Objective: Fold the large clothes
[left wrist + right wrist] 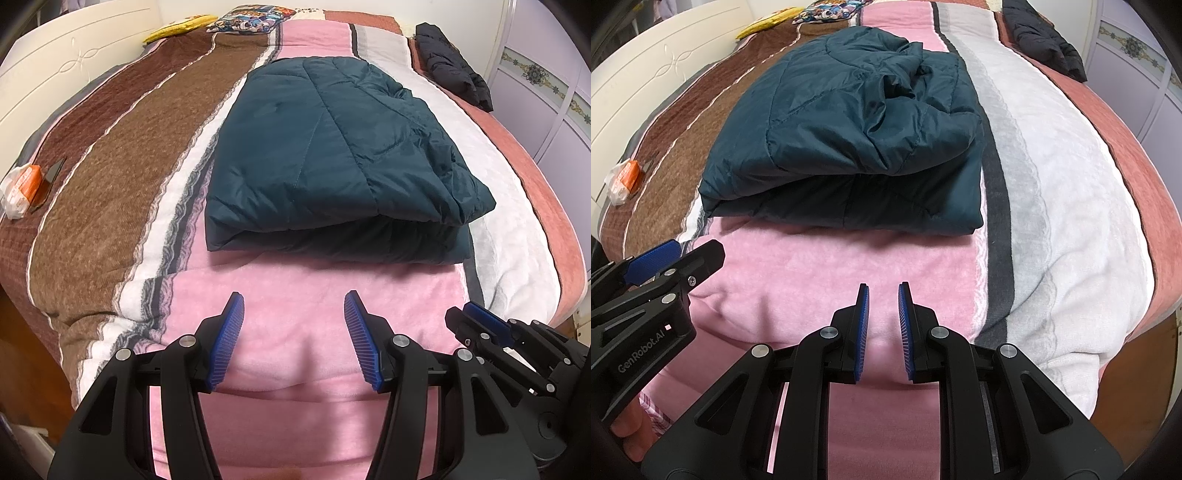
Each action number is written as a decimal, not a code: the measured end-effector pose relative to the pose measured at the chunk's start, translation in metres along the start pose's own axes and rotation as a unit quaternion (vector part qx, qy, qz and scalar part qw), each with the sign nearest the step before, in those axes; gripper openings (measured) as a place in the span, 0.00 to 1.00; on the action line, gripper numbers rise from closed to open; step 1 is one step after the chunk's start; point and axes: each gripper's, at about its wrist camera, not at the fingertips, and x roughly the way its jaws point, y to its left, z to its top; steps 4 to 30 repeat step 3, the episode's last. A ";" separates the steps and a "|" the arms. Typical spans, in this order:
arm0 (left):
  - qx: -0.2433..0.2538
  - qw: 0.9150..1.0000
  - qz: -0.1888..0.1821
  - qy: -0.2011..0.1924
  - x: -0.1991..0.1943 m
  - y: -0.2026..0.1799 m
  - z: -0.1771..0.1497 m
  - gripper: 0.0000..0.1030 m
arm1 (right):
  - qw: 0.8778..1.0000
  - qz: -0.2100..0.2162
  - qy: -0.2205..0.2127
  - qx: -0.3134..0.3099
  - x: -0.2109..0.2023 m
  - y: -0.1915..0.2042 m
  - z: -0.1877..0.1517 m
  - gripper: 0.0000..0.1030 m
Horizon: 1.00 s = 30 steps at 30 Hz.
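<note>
Jacket [332,155] lies folded beyond both empty tongs — left tongs [294,341] wide, right tongs [883,332] narrowly parted.

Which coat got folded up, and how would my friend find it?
Look at the striped blanket covering the bed, then find its pink stripe down the middle. The teal puffy jacket lies folded there, ahead of both grippers. The other coat, a black jacket, sits crumpled at the far right edge.
</note>
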 end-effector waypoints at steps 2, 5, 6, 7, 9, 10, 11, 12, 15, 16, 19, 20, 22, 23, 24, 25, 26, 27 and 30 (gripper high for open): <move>0.000 1.000 0.000 0.000 0.000 0.000 0.000 0.54 | 1.000 0.000 0.000 0.000 0.000 0.000 0.000 0.16; 0.000 1.000 0.000 0.000 0.000 0.000 0.000 0.54 | 1.000 0.000 0.001 0.000 0.001 0.000 0.001 0.17; 0.000 1.000 0.000 0.000 0.000 0.000 0.000 0.54 | 1.000 0.000 0.001 0.000 0.001 0.000 0.001 0.17; 0.000 1.000 0.000 0.000 0.000 0.000 0.000 0.54 | 1.000 0.000 0.001 0.000 0.001 0.000 0.001 0.17; 0.000 1.000 0.000 0.000 0.000 0.000 0.000 0.54 | 1.000 0.000 0.001 0.000 0.001 0.000 0.001 0.17; 0.000 1.000 0.000 0.000 0.000 0.000 0.000 0.54 | 1.000 0.000 0.001 0.000 0.001 0.000 0.001 0.17; 0.000 1.000 0.000 0.000 0.000 0.000 0.000 0.54 | 1.000 0.000 0.001 0.000 0.001 0.000 0.001 0.17; 0.000 1.000 0.000 0.000 0.000 0.000 0.000 0.54 | 1.000 0.000 0.001 0.000 0.001 0.000 0.001 0.17; 0.000 1.000 0.000 0.000 0.000 0.000 0.000 0.54 | 1.000 0.000 0.001 0.000 0.001 0.000 0.001 0.17; 0.000 1.000 0.000 0.000 0.000 0.000 0.000 0.54 | 1.000 0.000 0.001 0.000 0.001 0.000 0.001 0.17; 0.000 1.000 0.000 0.000 0.000 0.000 0.000 0.54 | 1.000 0.000 0.001 0.000 0.001 0.000 0.001 0.17; 0.000 1.000 0.000 0.000 0.000 0.000 0.000 0.54 | 1.000 0.000 0.001 0.000 0.001 0.000 0.001 0.17; 0.000 1.000 0.000 0.000 0.000 0.000 0.000 0.54 | 1.000 0.000 0.001 0.000 0.001 0.000 0.001 0.17; 0.000 1.000 0.000 0.000 0.000 0.000 0.000 0.54 | 1.000 0.000 0.001 0.000 0.001 0.000 0.001 0.17; 0.000 1.000 0.000 0.000 0.000 0.000 0.000 0.54 | 1.000 0.000 0.001 0.000 0.001 0.000 0.001 0.17; 0.000 1.000 0.000 0.000 0.000 0.000 0.000 0.54 | 1.000 0.000 0.001 0.000 0.001 0.000 0.001 0.17; 0.000 1.000 0.000 0.000 0.000 0.000 0.000 0.54 | 1.000 0.000 0.001 0.000 0.001 0.000 0.001 0.17; 0.000 1.000 0.000 0.000 0.000 0.000 0.000 0.54 | 1.000 0.000 0.001 0.000 0.001 0.000 0.001 0.17; 0.000 1.000 0.000 0.000 0.000 0.000 0.000 0.54 | 1.000 0.000 0.001 0.000 0.001 0.000 0.001 0.17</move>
